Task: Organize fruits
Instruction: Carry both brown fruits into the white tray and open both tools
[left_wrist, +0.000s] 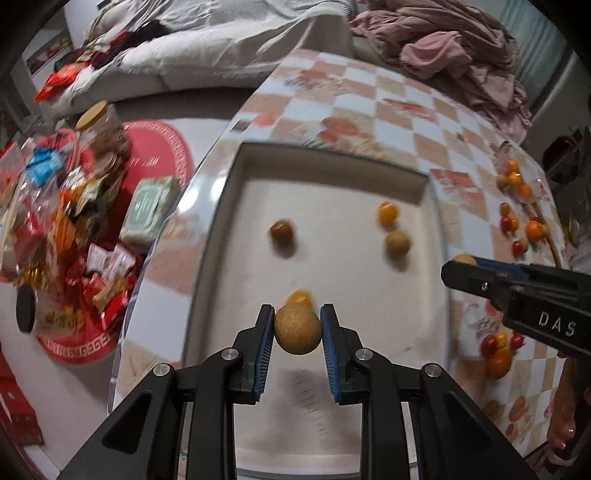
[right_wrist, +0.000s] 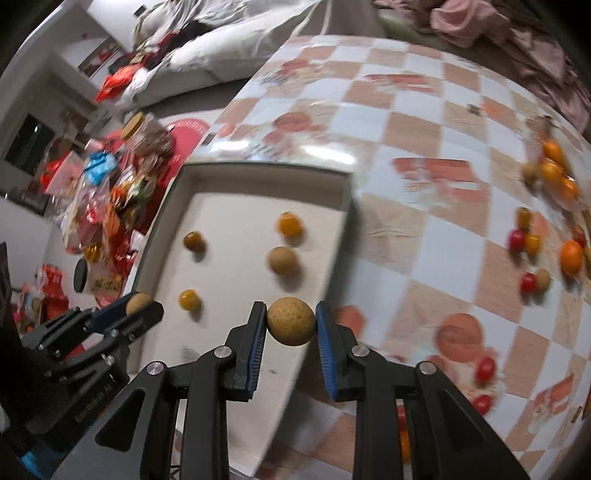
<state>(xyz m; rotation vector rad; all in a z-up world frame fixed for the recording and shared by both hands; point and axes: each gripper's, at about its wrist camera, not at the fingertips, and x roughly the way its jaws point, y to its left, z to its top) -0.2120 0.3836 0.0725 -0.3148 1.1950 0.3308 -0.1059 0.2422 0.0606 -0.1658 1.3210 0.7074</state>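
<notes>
My left gripper (left_wrist: 297, 320) is shut on a tan round longan (left_wrist: 297, 329), held over the near part of the white tray (left_wrist: 436, 229). My right gripper (right_wrist: 291, 317) is shut on another tan longan (right_wrist: 291, 321) above the tray's right rim (right_wrist: 332, 258). In the tray lie a brown fruit (left_wrist: 282, 231), an orange fruit (left_wrist: 388, 213), a tan longan (left_wrist: 398, 242) and a yellow fruit (left_wrist: 300, 296). Loose red tomatoes, orange and tan fruits (right_wrist: 532, 240) lie on the checkered table to the right. The right gripper also shows in the left view (left_wrist: 461, 266), and the left in the right view (right_wrist: 142, 304).
The checkered tablecloth (right_wrist: 406, 110) covers the table. A pile of snack packets and a jar (left_wrist: 66, 206) stands on the floor at left. A sofa with white bedding (left_wrist: 184, 48) and pink cloth (left_wrist: 461, 48) lies behind the table. Further fruits (left_wrist: 498, 350) lie right of the tray.
</notes>
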